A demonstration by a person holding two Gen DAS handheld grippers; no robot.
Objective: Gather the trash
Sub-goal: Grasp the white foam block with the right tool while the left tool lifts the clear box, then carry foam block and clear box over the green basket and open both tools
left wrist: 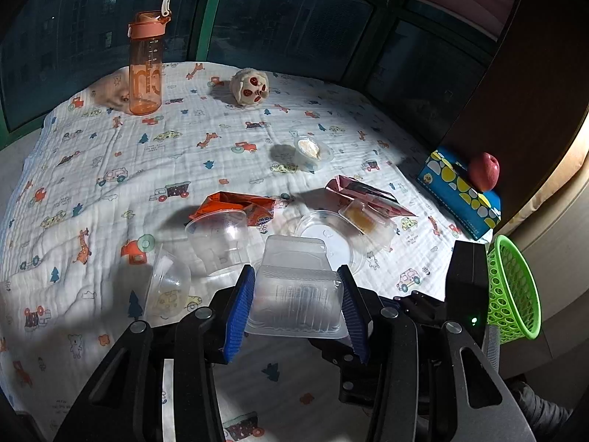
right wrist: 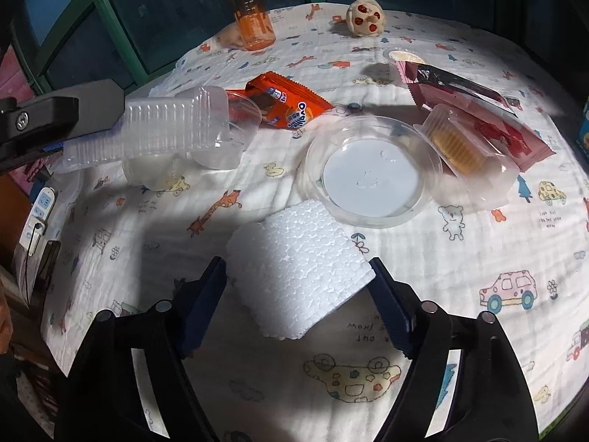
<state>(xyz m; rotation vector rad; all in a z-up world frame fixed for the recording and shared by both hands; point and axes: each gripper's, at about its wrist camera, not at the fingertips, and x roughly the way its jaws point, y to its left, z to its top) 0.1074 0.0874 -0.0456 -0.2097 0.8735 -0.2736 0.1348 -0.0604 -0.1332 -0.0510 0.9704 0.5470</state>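
Observation:
My left gripper is shut on a clear ribbed plastic box, held above the cloth; the right wrist view shows that box at the left. My right gripper has a white foam block between its jaws, and both pads touch its sides low over the patterned cloth. More trash lies beyond: a clear round dish, an orange wrapper, a pink wrapper, a small tray with a yellow cake and clear cups.
An orange bottle, a plush toy and a pudding cup stand further back. A blue box with an apple sits at the right edge. A green basket is close on the right.

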